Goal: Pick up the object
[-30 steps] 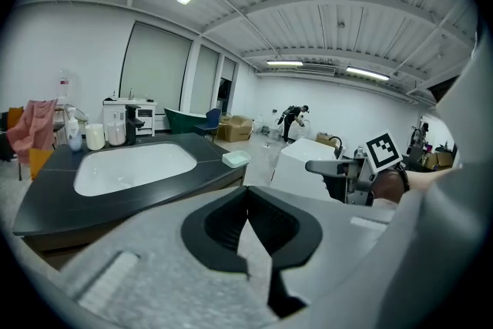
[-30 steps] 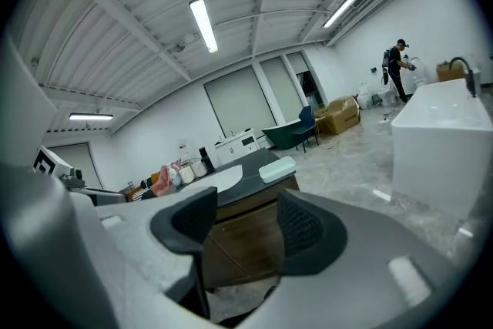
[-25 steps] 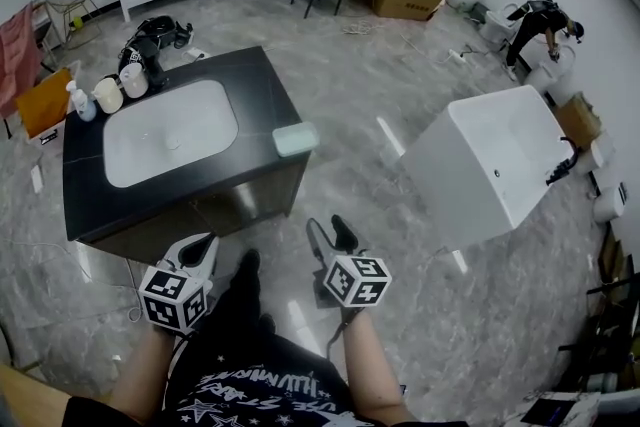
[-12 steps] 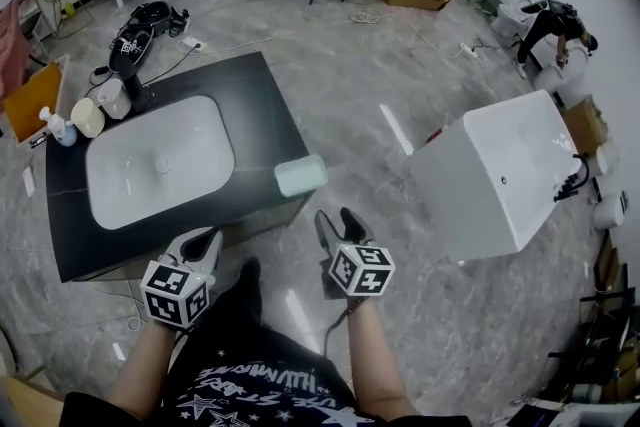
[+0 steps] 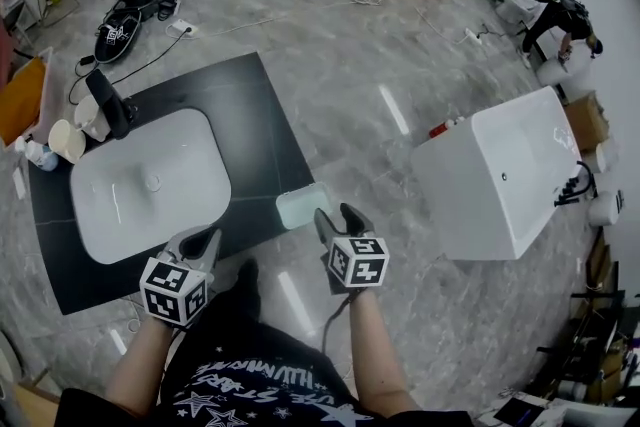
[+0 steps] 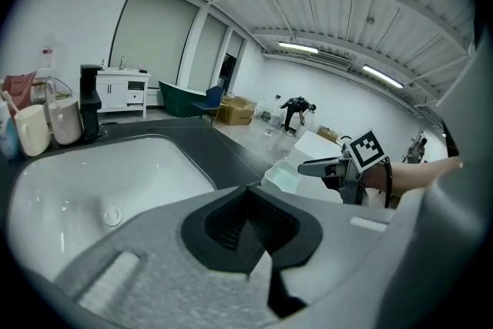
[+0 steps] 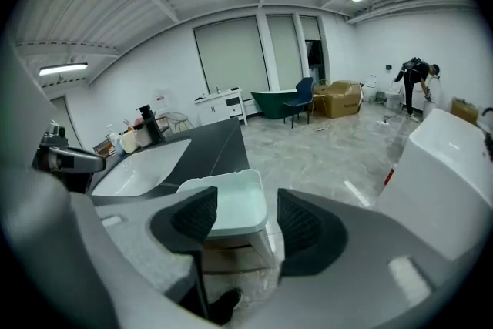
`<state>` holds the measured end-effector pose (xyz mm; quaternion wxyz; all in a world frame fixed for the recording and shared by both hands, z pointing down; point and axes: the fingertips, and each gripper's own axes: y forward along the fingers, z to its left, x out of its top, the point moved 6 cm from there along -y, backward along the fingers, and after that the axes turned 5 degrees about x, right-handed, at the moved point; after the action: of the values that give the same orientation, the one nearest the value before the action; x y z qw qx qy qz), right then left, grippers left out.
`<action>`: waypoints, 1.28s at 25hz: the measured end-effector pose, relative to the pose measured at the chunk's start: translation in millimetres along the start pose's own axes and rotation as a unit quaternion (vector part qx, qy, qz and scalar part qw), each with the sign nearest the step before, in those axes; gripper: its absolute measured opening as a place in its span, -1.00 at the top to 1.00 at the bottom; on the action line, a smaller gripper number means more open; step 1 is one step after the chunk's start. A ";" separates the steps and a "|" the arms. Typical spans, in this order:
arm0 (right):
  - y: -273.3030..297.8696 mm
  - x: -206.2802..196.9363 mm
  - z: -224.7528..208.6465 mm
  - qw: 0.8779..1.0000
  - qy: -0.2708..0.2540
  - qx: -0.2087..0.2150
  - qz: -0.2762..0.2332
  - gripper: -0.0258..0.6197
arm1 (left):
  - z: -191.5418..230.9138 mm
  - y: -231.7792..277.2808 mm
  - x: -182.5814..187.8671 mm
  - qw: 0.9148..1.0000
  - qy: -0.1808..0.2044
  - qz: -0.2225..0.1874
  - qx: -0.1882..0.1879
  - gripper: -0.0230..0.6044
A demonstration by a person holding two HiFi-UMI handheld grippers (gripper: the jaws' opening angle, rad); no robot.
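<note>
Left gripper (image 5: 198,243): jaws together, nothing between, at worktop (image 5: 262,130) front edge, beside sink basin (image 5: 150,185).

Tray (image 5: 303,206): pale shallow dish on worktop's near right corner, just ahead of right gripper (image 5: 337,215), near rim lined up with gap; contact unclear.

Right gripper: jaws wide, empty.

Tray probably light, rigid, glossy, so slippery. Best pinch: across near rim wall, gentle squeeze.

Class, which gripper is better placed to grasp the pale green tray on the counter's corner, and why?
Right. The right gripper has its jaws open, facing the tray just ahead; the left gripper is shut, over by the sink.
</note>
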<state>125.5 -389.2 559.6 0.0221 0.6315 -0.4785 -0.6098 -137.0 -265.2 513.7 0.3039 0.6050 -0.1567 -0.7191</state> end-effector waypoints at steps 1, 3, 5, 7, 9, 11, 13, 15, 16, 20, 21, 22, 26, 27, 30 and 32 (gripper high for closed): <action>6.4 1.6 -2.4 1.000 -0.005 -0.003 0.005 0.15 | 2.9 4.9 0.8 1.000 -0.001 0.004 -0.002 0.90; 17.6 5.1 -6.7 1.000 -0.014 -0.007 0.015 0.21 | 7.8 13.8 2.1 1.000 -0.003 0.011 -0.006 0.90; 26.4 8.2 -11.0 0.999 -0.026 -0.009 0.027 0.28 | 11.3 21.4 4.4 1.000 -0.004 0.017 -0.008 0.90; 34.3 10.3 -13.9 0.998 -0.038 -0.011 0.041 0.37 | 14.9 27.9 6.9 1.000 -0.004 0.021 -0.010 0.90; 41.9 11.4 -14.6 0.997 -0.047 -0.014 0.054 0.47 | 19.7 32.9 8.0 1.000 -0.005 0.026 -0.011 0.90; 47.7 11.3 -14.5 0.996 -0.059 -0.022 0.068 0.61 | 24.0 36.6 7.4 0.999 -0.007 0.032 -0.010 0.90; 50.5 11.5 -13.8 0.994 -0.072 -0.032 0.076 0.81 | 26.5 39.4 6.8 0.999 -0.009 0.037 -0.008 0.90; 52.0 11.7 -11.4 0.993 -0.080 -0.037 0.082 0.87 | 28.5 41.4 7.1 0.999 -0.010 0.039 -0.007 0.90; 52.8 11.5 -10.4 0.992 -0.080 -0.037 0.085 0.88 | 29.6 42.0 7.3 0.999 -0.009 0.039 -0.006 0.90; 51.7 10.0 -13.4 0.993 -0.072 -0.040 0.085 0.89 | 28.9 44.8 8.2 0.999 -0.006 0.038 -0.004 0.90; 50.3 10.6 -15.5 0.993 -0.070 -0.042 0.082 0.89 | 27.7 45.5 9.2 0.999 -0.005 0.037 -0.003 0.90; 48.7 11.6 -17.4 0.994 -0.068 -0.043 0.078 0.89 | 26.6 45.8 10.4 0.999 -0.004 0.034 -0.003 0.90; 38.8 18.6 -15.7 0.996 -0.051 -0.043 0.058 0.89 | 23.1 40.1 14.4 1.000 -0.002 0.022 0.001 0.90; 35.5 21.4 -14.5 0.997 -0.049 -0.043 0.052 0.89 | 21.9 38.1 16.1 1.000 -0.001 0.018 0.002 0.90; 24.5 30.3 -10.0 0.998 -0.047 -0.043 0.031 0.89 | 17.5 31.3 22.6 1.000 0.007 0.001 0.007 0.90; 15.5 36.2 -5.7 0.998 -0.047 -0.041 0.017 0.89 | 13.5 24.4 26.6 1.000 0.012 -0.011 0.012 0.90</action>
<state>113.8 -423.6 543.4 0.0354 0.5923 -0.4646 -0.6574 -146.2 -302.5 510.5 0.2903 0.6188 -0.1547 -0.7134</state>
